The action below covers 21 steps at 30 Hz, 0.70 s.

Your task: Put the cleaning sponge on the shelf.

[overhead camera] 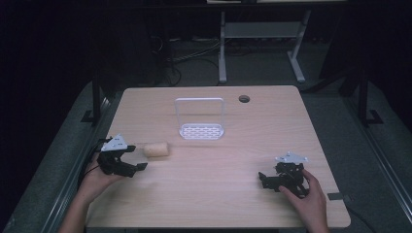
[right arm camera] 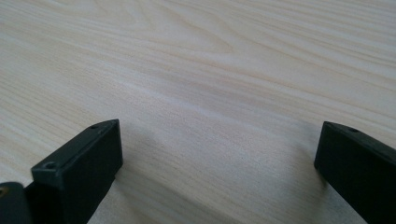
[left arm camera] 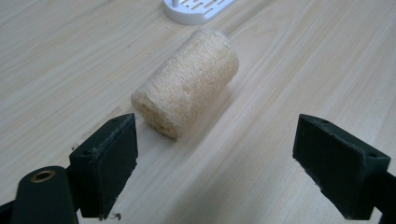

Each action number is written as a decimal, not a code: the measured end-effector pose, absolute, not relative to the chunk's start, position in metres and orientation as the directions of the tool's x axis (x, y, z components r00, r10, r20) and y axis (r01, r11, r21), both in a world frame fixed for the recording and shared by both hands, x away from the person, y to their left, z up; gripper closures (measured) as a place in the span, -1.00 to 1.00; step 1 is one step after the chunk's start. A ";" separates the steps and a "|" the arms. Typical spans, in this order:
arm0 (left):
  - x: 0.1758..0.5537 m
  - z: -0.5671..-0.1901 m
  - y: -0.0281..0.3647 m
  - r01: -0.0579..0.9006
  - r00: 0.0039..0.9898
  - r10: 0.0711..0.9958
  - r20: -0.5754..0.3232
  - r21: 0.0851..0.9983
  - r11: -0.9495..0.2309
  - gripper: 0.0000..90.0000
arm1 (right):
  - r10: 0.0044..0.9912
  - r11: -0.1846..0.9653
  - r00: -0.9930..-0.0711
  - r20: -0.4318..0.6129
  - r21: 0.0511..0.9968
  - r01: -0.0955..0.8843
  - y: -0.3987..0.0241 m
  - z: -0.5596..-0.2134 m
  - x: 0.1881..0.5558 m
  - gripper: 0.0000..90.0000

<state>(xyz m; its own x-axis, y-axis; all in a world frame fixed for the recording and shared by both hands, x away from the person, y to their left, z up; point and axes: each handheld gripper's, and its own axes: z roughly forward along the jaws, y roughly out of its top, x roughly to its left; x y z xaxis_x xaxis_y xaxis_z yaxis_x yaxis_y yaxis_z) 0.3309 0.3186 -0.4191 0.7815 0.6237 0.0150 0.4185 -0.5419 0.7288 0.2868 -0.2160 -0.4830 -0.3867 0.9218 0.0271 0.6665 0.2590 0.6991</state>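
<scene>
Loofah roll (left arm camera: 187, 81) is lying on its side on the wooden table (overhead camera: 218, 165), just ahead of the left gripper (overhead camera: 132, 158), so that's clearly the hand that's going for it. The right gripper (overhead camera: 272, 179) is parked well apart on the other side of the table, jaws spread wide over bare wood in its own view, nothing between them.

What matters here is the angle. In the left gripper view the roll's long axis runs away from the jaws on a slant, near end low and left, far end up toward the white rack (left arm camera: 198, 7) behind it. So the gripper is looking almost down the length of the roll, not across it. The left jaws are wide open with nothing held, and the near end of the roll sits just beyond the tips, closer to the left-hand jaw than to the other one.

My guess is that it wants a push forward plus a bit of a shift toward the roll, so that the pads close across the round sides. From the high view the roll sits between the left gripper and the rack, nearer the gripper.
</scene>
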 end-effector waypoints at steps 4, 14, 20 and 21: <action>0.336 -0.416 0.318 0.412 0.788 0.616 0.016 0.729 -0.546 -0.70 | 0.922 0.259 -0.387 0.027 0.699 0.666 -0.216 -0.483 0.287 -0.99; 0.348 -0.410 0.316 0.387 0.814 0.580 0.026 0.722 -0.574 -0.70 | 0.922 0.259 -0.387 0.027 0.699 0.667 -0.216 -0.483 0.287 -0.99; 0.356 -0.408 0.313 0.369 0.829 0.558 0.039 0.712 -0.598 -0.69 | 0.922 0.259 -0.387 0.027 0.699 0.666 -0.216 -0.483 0.287 -0.99; 0.359 -0.408 0.312 0.367 0.833 0.551 0.042 0.703 -0.609 -0.69 | 0.922 0.259 -0.387 0.027 0.699 0.666 -0.216 -0.483 0.287 -0.99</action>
<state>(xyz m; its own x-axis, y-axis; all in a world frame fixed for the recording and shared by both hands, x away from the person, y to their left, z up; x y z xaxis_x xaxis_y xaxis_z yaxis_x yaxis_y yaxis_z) 0.3587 0.3116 -0.4077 0.8334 0.5510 0.0424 0.3671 -0.6093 0.7029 0.2868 -0.2160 -0.4830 -0.3869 0.9217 0.0269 0.6663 0.2593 0.6991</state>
